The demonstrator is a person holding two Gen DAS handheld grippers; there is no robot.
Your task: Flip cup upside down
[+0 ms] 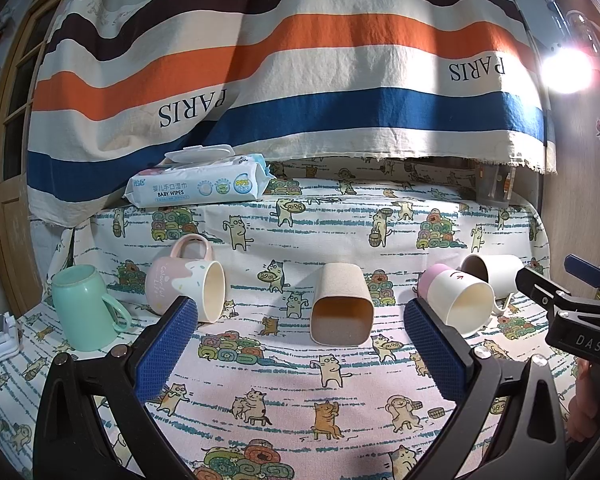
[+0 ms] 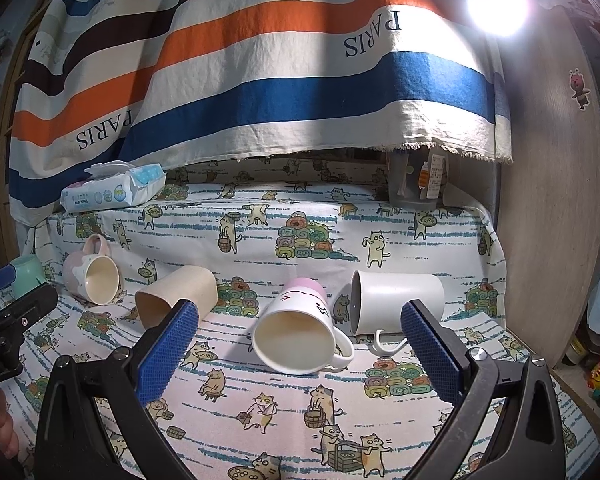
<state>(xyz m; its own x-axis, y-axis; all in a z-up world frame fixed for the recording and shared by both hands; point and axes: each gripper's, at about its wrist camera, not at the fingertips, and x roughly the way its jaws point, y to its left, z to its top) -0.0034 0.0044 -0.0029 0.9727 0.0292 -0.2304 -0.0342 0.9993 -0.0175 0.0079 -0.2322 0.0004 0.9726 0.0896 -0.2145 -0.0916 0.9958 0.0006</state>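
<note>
Several cups lie on a cat-print cloth. A mint green mug (image 1: 85, 312) stands upside down at the left. A pink mug (image 1: 184, 286) (image 2: 94, 276), a beige square cup (image 1: 342, 306) (image 2: 176, 294), a pink-and-white mug (image 1: 458, 300) (image 2: 298, 330) and a white mug (image 1: 496, 274) (image 2: 398, 300) lie on their sides, mouths toward me. My left gripper (image 1: 300, 316) is open and empty, in front of the beige cup. My right gripper (image 2: 300, 320) is open and empty, in front of the pink-and-white mug.
A pack of baby wipes (image 1: 200, 184) (image 2: 112, 188) sits on a raised ledge at the back left. A clear container (image 2: 416, 184) stands at the back right under a hanging striped cloth (image 1: 284, 60). A wooden panel (image 2: 552, 200) borders the right side. A bright lamp (image 2: 498, 0) glares.
</note>
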